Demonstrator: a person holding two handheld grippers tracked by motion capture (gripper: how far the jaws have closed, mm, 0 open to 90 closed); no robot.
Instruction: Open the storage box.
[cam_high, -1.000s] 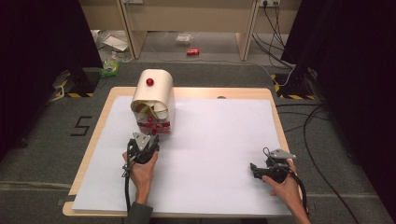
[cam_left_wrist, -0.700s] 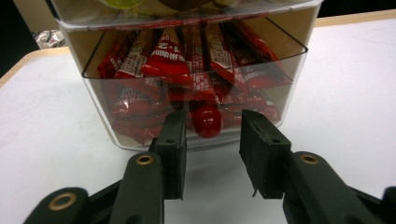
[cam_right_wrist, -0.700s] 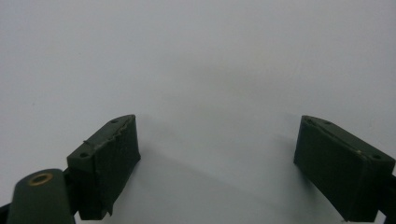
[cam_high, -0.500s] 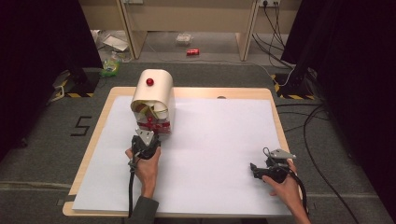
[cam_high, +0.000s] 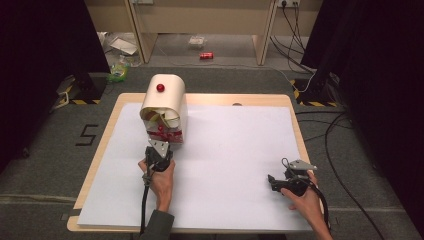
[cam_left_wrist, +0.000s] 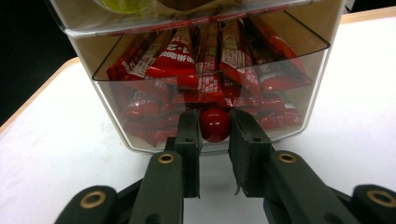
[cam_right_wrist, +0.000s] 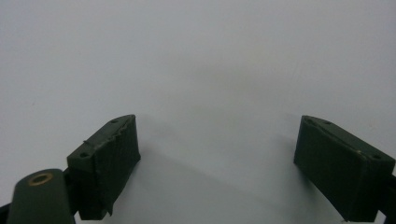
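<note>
My left gripper (cam_left_wrist: 215, 128) is at the front of the little box (cam_high: 165, 107) near the back left of the white table (cam_high: 240, 150), and its jaws have just been closing around the red knob (cam_left_wrist: 215, 124) on the bottom drawer (cam_left_wrist: 205, 93), which is full of red packets (cam_left_wrist: 187, 60). The pads look like they squeeze the knob from both sides. My right gripper (cam_high: 280, 182) rests near the front right of the table, well apart from the box, with its jaws wide apart and holding nothing.

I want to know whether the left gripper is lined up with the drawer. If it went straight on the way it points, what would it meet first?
The left gripper would meet the red knob on the clear drawer of red packets; its jaws, just closing, already flank it. Contact is unclear.
</note>
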